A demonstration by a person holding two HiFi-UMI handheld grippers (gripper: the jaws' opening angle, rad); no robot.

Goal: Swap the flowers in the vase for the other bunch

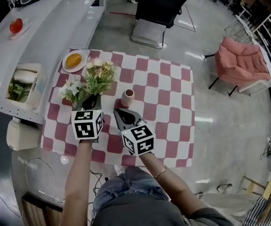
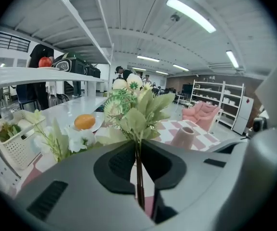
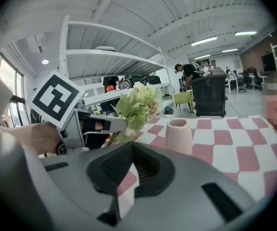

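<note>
Pinching the green bunch (image 1: 100, 74) by its stems is the left gripper (image 1: 91, 100); the right gripper (image 1: 120, 113) has jaws together, empty.

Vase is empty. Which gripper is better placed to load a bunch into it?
Left, probably. The left gripper is shut on the stems of the green bunch, just beside the pink vase. The right gripper is shut on nothing; the white bunch lies left of both.

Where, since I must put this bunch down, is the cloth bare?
Bare: the right half of the checked cloth, from the pink vase to the right edge, near and far. Crowded: the far left corner, with the plate holding an orange, the white flowers, and the bunch in the left gripper.
</note>
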